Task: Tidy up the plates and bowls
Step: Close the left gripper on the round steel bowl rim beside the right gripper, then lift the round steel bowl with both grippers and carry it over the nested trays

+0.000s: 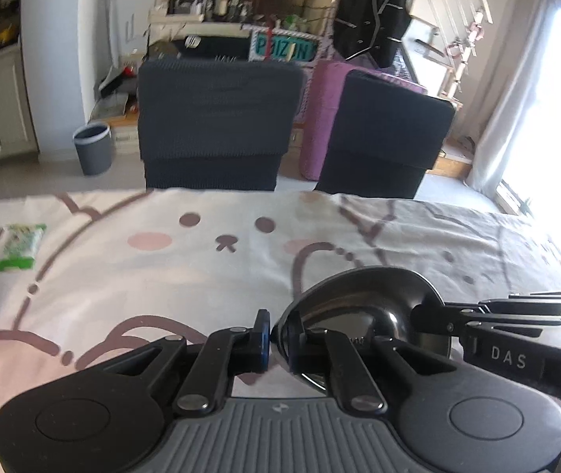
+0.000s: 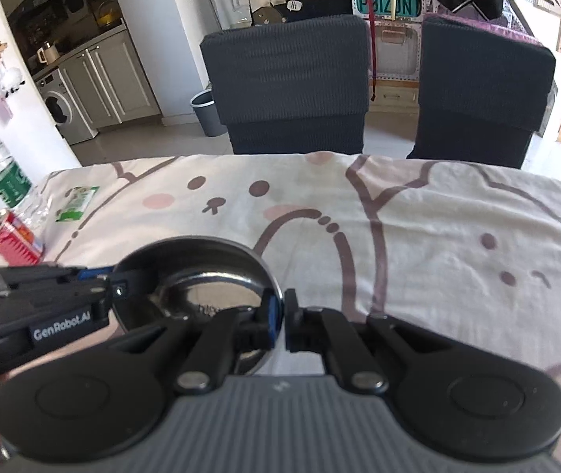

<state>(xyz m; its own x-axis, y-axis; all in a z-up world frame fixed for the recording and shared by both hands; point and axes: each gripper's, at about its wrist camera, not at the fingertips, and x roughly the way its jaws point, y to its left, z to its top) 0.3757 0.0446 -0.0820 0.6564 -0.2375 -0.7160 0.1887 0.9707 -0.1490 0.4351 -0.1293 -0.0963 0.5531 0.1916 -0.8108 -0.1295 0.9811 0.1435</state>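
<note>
That bowl is polished metal, basically mirror-glossy inside, throwing reflections everywhere. Both grippers, left and right, look like matt black plastic with shiny metal rivets and ribbed grey housings. The tablecloth is soft, slightly wrinkled printed cloth. Chair covers are dark ribbed knit fabric. The water bottle is clear plastic, and the red can has a glossy metal look.

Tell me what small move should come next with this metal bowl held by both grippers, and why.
Probably carry the metal bowl level toward wherever the dishes get stacked. The left gripper and right gripper each pinch opposite sides of its rim, and it appears lifted off the tablecloth, with no plates in view.
</note>
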